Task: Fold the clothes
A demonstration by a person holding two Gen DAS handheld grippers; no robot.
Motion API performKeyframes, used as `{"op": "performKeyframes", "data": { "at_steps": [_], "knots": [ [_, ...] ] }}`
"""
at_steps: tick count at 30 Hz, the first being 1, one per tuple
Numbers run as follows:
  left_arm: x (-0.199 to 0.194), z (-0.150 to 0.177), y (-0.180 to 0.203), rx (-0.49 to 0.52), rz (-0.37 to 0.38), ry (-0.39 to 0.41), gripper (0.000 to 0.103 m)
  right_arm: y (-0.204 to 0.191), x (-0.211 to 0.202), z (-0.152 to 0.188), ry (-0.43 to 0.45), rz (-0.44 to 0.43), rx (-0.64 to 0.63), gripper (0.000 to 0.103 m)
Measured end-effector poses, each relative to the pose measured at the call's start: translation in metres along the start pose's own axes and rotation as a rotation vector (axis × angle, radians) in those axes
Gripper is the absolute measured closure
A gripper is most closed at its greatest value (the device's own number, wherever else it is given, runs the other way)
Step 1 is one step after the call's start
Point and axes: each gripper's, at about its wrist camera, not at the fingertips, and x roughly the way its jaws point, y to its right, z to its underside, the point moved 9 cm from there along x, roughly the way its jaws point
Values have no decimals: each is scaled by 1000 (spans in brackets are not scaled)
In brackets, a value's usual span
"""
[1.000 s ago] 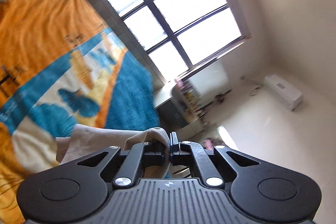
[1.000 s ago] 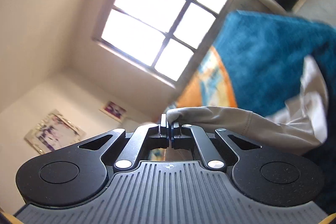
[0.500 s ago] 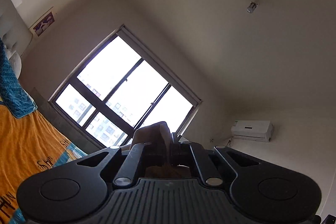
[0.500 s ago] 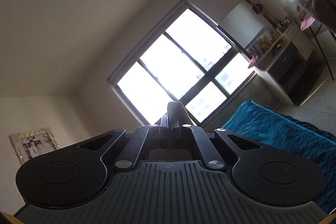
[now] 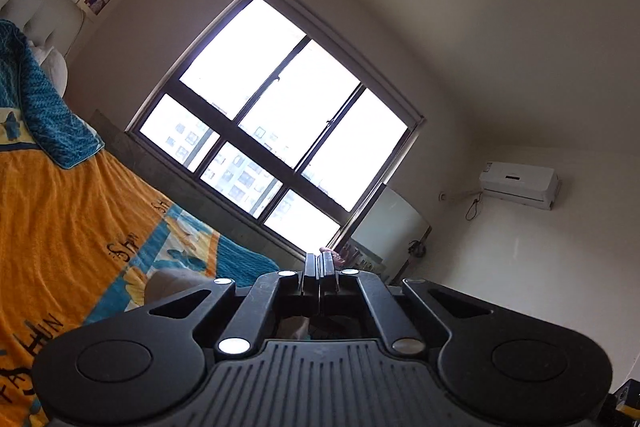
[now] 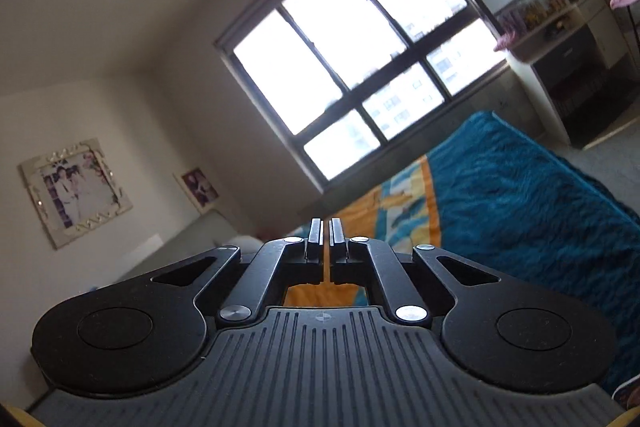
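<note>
Behind left gripper (image 5: 319, 261) linkage, beige garment (image 5: 168, 283) mostly hidden, only rounded fold showing on orange-and-teal blanket (image 5: 68, 219); more cloth dimly visible under fingers. Jaws pressed together, nothing visibly pinched at tips. Gripper points level toward window (image 5: 276, 119), view rolled. Right gripper (image 6: 326, 233): jaws opening, narrow gap, nothing between, aimed slightly down over blanket (image 6: 520, 195).

Bright six-pane window (image 5: 276, 123) in beige wall; air conditioner (image 5: 520, 183) high up; orange-teal bedspread (image 6: 500, 187); framed photo (image 6: 76, 191).
</note>
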Motion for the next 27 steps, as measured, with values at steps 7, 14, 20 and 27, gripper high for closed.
{"op": "performKeyframes", "data": {
  "at_steps": [7, 14, 20, 27],
  "knots": [
    [-10, 18, -62, 127, -200, -143, 103, 69, 39, 171, -358, 104, 80, 92],
    [-19, 134, -121, 216, -332, -668, 65, 72, 20, 213, -506, 59, 202, 61],
    [-60, 149, -121, 205, -203, -816, 62, 33, -36, 161, -309, -110, 174, 62],
    [-54, 121, -107, 238, -235, -722, 32, 30, -52, 129, -254, -51, 158, 29]
  ]
}}
